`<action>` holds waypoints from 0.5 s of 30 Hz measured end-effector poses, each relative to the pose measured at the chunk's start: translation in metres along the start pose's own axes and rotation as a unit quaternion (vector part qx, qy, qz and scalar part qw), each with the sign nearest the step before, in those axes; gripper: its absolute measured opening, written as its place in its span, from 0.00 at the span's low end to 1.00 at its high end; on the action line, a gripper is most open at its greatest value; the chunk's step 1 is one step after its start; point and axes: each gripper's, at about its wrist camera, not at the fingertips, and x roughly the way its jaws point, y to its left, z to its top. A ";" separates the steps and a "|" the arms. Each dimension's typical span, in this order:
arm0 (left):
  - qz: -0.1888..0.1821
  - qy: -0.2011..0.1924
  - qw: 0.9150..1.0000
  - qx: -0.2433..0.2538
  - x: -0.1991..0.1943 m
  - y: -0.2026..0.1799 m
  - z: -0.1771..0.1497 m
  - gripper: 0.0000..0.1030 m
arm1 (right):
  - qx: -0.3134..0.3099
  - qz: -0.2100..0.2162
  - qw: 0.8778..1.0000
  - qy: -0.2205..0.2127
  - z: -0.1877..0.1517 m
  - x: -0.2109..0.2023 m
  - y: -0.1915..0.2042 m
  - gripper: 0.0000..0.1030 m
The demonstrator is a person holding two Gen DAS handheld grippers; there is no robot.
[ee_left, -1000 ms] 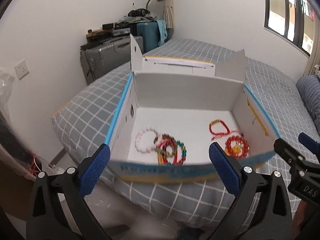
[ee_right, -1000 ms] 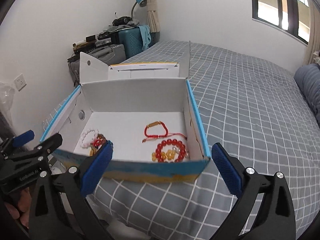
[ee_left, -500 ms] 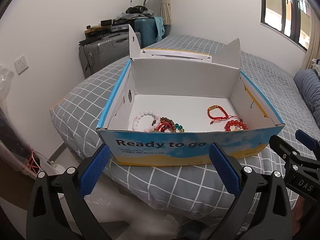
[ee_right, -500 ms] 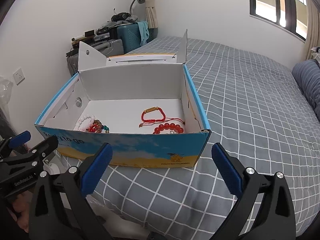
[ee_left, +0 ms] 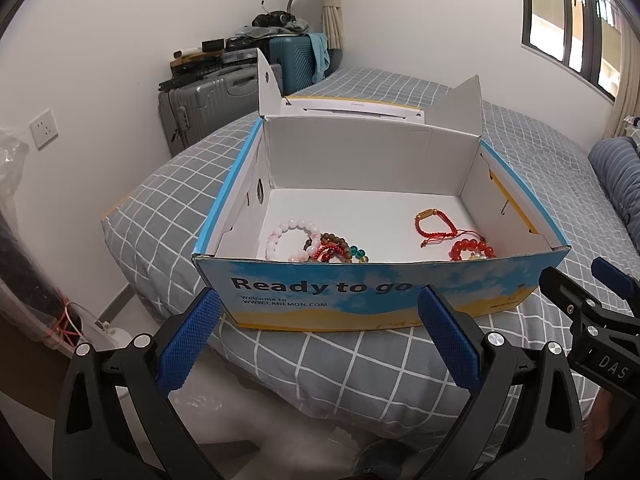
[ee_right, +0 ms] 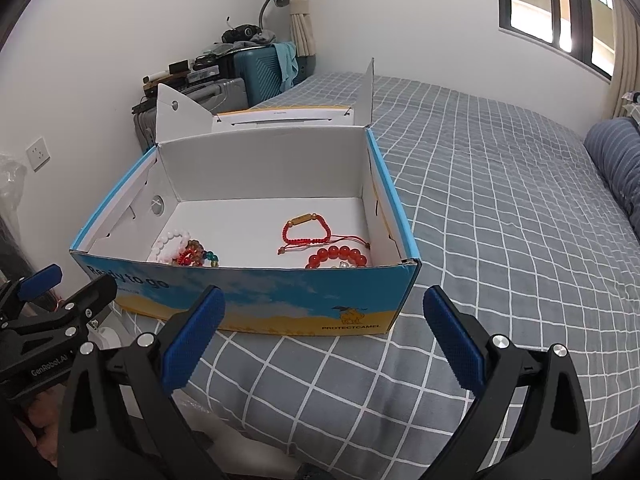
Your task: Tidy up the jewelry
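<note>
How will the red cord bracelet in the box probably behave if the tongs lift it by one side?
The red cord bracelet looks woven from thin string, so it would likely go limp and hang down. Its loose tail cords trail toward the red bead bracelet, so they might drag or snag it. It seems light; the open right tongs may need to close fully.
</note>
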 end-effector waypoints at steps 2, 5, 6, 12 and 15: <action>0.000 -0.001 1.000 -0.001 0.000 0.000 0.000 0.94 | -0.001 0.000 1.000 0.000 -0.001 0.000 0.000 0.93; -0.001 -0.002 1.000 -0.002 -0.001 0.001 0.001 0.94 | -0.002 0.000 1.000 0.001 -0.001 0.000 0.000 0.93; -0.001 -0.002 1.000 -0.002 -0.001 0.000 0.001 0.94 | -0.001 0.000 1.000 0.000 -0.001 0.000 0.000 0.93; -0.004 -0.002 1.000 0.001 -0.002 -0.001 0.001 0.94 | -0.002 -0.001 1.000 0.001 -0.002 0.000 0.000 0.93; -0.006 -0.003 1.000 0.000 -0.003 -0.002 0.001 0.94 | -0.002 -0.001 1.000 0.001 -0.003 0.001 0.000 0.93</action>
